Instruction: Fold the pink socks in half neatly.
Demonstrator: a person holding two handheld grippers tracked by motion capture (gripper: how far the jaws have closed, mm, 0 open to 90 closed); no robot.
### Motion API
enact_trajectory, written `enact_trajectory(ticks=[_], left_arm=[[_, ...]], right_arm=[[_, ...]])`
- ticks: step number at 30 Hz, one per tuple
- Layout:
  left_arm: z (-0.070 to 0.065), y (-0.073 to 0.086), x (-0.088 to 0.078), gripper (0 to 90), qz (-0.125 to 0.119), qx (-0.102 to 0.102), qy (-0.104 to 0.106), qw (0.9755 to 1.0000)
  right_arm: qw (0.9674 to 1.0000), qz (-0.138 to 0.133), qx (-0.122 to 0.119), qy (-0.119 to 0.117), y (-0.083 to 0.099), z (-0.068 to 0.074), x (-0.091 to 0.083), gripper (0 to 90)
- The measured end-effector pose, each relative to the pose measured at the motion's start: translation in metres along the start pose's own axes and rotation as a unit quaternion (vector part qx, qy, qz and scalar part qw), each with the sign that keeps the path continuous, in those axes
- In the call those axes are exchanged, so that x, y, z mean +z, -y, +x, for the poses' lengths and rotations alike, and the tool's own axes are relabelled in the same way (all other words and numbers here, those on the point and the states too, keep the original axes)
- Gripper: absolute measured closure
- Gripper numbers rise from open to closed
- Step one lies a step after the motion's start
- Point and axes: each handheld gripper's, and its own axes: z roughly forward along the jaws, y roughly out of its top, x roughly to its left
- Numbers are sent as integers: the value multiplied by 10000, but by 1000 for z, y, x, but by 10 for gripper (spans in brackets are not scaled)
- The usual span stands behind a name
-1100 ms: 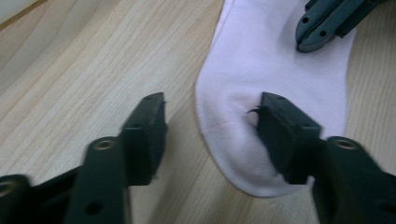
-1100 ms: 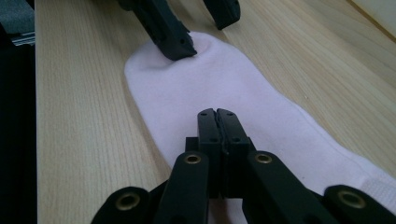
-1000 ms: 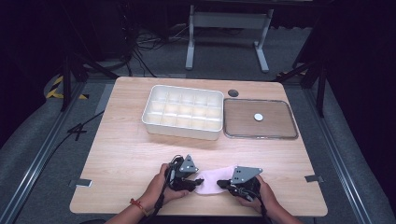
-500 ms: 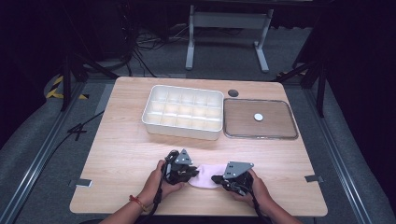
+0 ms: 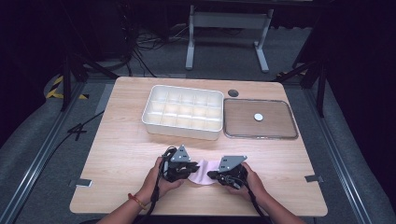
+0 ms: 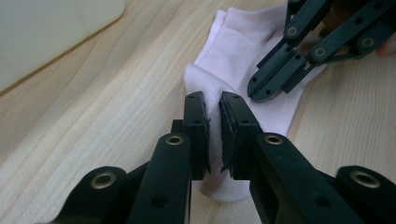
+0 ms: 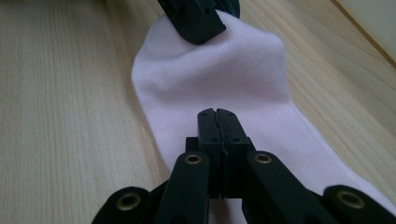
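Since the earlier high view, both hands have drawn closer together over the pale pink sock [image 5: 201, 171], which now lies more bunched between them, and the left gripper [image 6: 214, 119] has closed its jaws on a pinched fold of the fabric.

That sock lies on the wooden table [image 5: 116, 154], near the person's edge and well short of the white compartment tray [image 5: 183, 112]. I judge it light, soft and limp: it will sag and crease wherever it is unsupported, and smooth knit may slide out of a shallow pinch. A firm hold on a doubled fold or on the cuff end looks safest, with each gripper taking one end so the cloth can be folded or lifted without trailing.

The right gripper [image 7: 217, 121] has its jaws pressed fully together, tips resting on the sock; whether any cloth is nipped between them I cannot tell.

From above, the layout is plain: the tray sits beyond the hands, a clear flat lid [image 5: 260, 119] with a small white disc lies just beside it, and a dark round grommet [image 5: 233, 93] sits in the tabletop. The left gripper view adds the raised ridge of fabric squeezed between the pads. The right gripper view shows the sock's rounded far end under the other gripper.
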Motion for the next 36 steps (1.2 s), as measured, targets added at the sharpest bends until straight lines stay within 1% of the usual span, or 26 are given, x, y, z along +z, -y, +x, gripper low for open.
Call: enact_trajectory(ticks=[1, 2, 3, 4, 9, 10, 12, 14, 15, 16, 17, 19, 20, 21, 22, 24, 26, 27, 28, 29, 31, 34, 35, 36], left_arm=[[1, -1, 1, 810, 10, 78, -22, 10000], [0, -2, 2, 810, 25, 37, 6, 10000], [0, -3, 2, 809, 10, 64, -1, 10000], [0, -4, 2, 807, 46, 90, -16, 9999], [-1, -6, 2, 805, 49, 110, -42, 9999], [-1, -6, 1, 804, 39, 96, -60, 9999], [1, -6, 0, 803, 66, 149, -79, 9998], [1, -6, -1, 802, 38, 148, -89, 9998], [1, -6, -2, 802, 78, 180, -94, 9998], [0, -6, -1, 800, 60, 164, -87, 9998], [0, -7, -1, 796, 70, 180, -97, 9998], [-1, -7, 0, 793, 45, 201, -104, 9997], [-2, -8, 0, 796, 41, 195, -89, 9998], [-2, -9, 0, 800, 64, 250, -90, 9996], [-2, -9, 0, 800, 64, 250, -90, 9996], [-3, -10, 1, 801, 108, 332, -100, 9993], [-3, -11, 2, 802, 85, 345, -100, 9993], [-4, -12, 3, 806, 57, 347, -116, 9993], [-5, -13, 2, 808, 101, 460, -148, 9988], [-7, -15, 2, 809, 79, 531, -201, 9984], [-7, -17, 3, 815, 156, 675, -207, 9974], [-7, -17, 3, 820, 178, 668, -199, 9974], [-7, -16, 3, 820, 172, 661, -213, 9974], [-7, -17, 2, 820, 145, 661, -224, 9975]], right_arm=[[10000, 1, -7, 15, -1, -1, 1, 900], [10000, 1, -7, 15, -1, -1, 1, 900], [10000, 12, -18, 30, -1, -1, 1, 900], [10000, 14, -9, 22, -2, -1, 2, 900], [10000, 7, -33, 24, -2, -1, 1, 899], [10000, -4, -52, 40, -2, -2, 1, 898], [9999, -62, -51, 72, -2, -2, -3, 898], [9998, -132, -19, 148, -2, -4, -8, 898], [9996, -166, 5, 234, -1, -6, -11, 899], [9994, -174, 56, 282, 0, -7, -12, 899], [9993, -156, 71, 324, 1, -8, -13, 899], [9994, -37, 138, 310, 2, -9, -10, 899], [9994, -6, 124, 311, 2, -9, -8, 899], [9995, 47, 98, 294, 3, -9, -6, 899], [9995, 43, 87, 300, 2, -8, -5, 899], [9996, 32, 71, 287, 2, -9, -4, 899], [9995, 33, 95, 301, 2, -9, -4, 899], [9996, -4, 141, 263, 3, -9, -3, 899], [9996, -15, 134, 257, 3, -10, -3, 899], [9996, -41, 110, 274, 2, -9, -2, 899], [9995, -91, 42, 289, 2, -8, 0, 899], [9996, -173, 51, 219, 2, -9, -2, 898], [9994, -264, 66, 215, 2, -10, -6, 897], [9991, -325, 56, 261, 2, -12, -11, 897]])
